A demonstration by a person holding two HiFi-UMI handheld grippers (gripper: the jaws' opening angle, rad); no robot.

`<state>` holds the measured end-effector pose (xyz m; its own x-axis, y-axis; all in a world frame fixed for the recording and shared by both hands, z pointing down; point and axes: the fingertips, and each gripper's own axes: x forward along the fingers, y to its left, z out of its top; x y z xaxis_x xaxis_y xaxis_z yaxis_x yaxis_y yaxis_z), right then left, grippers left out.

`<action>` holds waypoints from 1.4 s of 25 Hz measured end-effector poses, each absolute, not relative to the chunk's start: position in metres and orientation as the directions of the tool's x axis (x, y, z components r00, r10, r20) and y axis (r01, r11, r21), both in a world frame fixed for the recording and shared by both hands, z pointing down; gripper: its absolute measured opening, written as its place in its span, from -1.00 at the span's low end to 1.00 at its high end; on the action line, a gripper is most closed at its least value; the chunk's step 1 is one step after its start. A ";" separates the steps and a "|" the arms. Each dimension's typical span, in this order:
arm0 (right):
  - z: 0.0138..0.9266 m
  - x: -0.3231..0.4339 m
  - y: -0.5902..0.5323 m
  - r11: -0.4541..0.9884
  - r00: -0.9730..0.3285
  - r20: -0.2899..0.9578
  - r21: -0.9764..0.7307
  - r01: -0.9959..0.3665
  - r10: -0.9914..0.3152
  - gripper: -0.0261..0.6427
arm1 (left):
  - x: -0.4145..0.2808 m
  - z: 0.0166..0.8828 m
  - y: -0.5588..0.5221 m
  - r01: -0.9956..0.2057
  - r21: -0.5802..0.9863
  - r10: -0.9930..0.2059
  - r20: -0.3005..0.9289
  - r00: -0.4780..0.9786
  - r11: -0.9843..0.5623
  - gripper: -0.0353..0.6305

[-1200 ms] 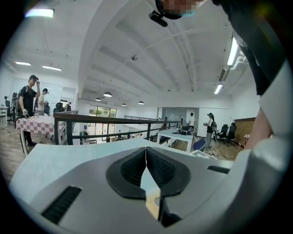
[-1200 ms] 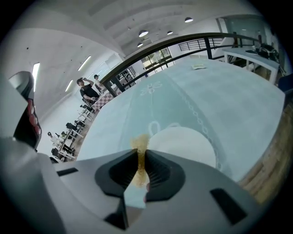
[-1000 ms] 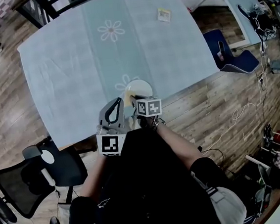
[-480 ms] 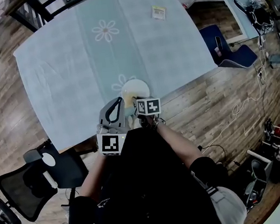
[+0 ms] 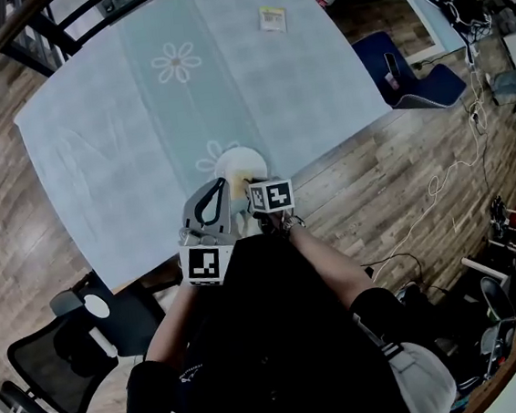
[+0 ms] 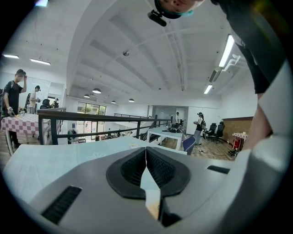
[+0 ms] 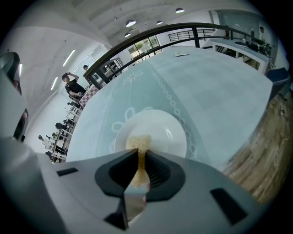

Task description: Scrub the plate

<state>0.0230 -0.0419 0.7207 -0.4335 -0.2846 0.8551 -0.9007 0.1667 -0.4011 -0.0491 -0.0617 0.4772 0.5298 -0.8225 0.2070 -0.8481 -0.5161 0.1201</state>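
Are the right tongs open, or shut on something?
Shut: the right tongs pinch the yellow sponge over the plate.

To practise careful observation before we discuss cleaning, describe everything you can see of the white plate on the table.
The plate is round, white, shallow and glossy, apparently ceramic. It lies flat on the pale blue tablecloth, over a printed flower, near the table's edge closest to the person. A yellowish scrubbing pad, clamped in the right gripper, reaches onto its near side and seems to touch it. Nothing else is on it.
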 end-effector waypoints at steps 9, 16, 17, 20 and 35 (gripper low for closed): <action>0.720 0.045 -0.042 0.146 -0.385 0.869 -0.356 -0.923 -0.313 -0.77 | -0.027 0.474 -0.070 -0.805 0.119 -0.779 0.203 0.593 -0.581 -0.85; 0.716 0.061 -0.041 0.145 -0.329 0.882 -0.297 -0.944 -0.337 -0.77 | -0.019 0.474 -0.072 -0.786 0.121 -0.761 0.197 0.618 -0.607 -0.85; 0.716 0.064 -0.041 0.140 -0.323 0.883 -0.292 -0.946 -0.340 -0.77 | -0.017 0.474 -0.072 -0.783 0.122 -0.759 0.196 0.621 -0.610 -0.85; 0.715 0.071 -0.041 0.128 -0.306 0.885 -0.279 -0.952 -0.352 -0.77 | -0.014 0.473 -0.073 -0.779 0.127 -0.755 0.194 0.627 -0.614 -0.85; 0.707 0.093 -0.045 0.075 -0.218 0.876 -0.206 -0.976 -0.429 -0.77 | -0.006 0.472 -0.071 -0.761 0.121 -0.738 0.187 0.648 -0.637 -0.85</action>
